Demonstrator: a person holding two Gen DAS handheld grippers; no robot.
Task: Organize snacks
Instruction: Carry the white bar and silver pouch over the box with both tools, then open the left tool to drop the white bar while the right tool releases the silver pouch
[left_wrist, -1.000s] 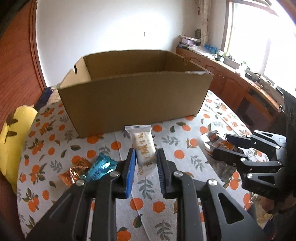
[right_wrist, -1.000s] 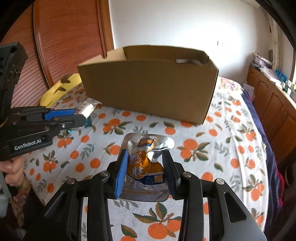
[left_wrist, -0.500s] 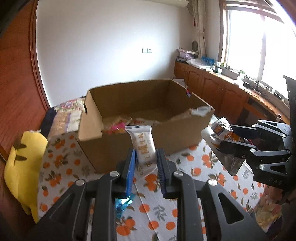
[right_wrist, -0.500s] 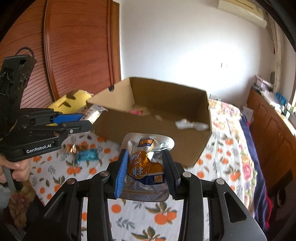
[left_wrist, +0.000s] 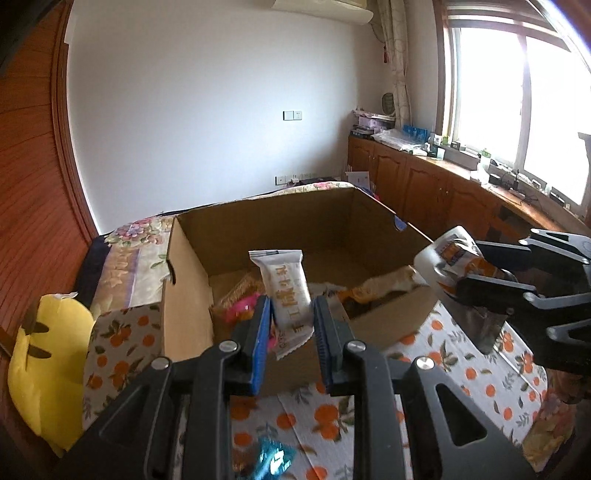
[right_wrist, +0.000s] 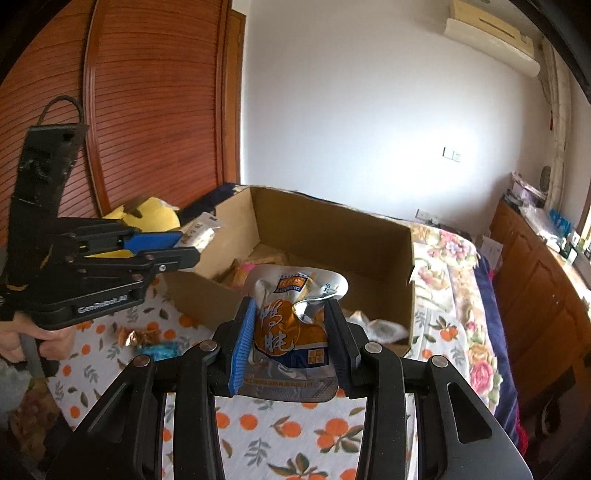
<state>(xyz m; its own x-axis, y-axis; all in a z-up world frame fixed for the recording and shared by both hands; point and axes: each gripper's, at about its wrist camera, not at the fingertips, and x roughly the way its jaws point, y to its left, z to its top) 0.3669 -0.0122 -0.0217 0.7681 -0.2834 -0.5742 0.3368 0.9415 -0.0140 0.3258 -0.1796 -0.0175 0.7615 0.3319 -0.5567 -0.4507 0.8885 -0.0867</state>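
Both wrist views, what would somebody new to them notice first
First the open cardboard box on the orange-print cloth, with a few snacks lying inside. Then the two loads held up near it: the left gripper clamps a white snack bar, and the right gripper clamps a silver-and-orange pouch. A yellow plush sits left of the box.

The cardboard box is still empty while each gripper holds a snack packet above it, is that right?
Not quite. The cardboard box already holds snacks, including a pink packet, as the left wrist view shows. The left gripper holds a white packet and the right gripper a silver pouch.
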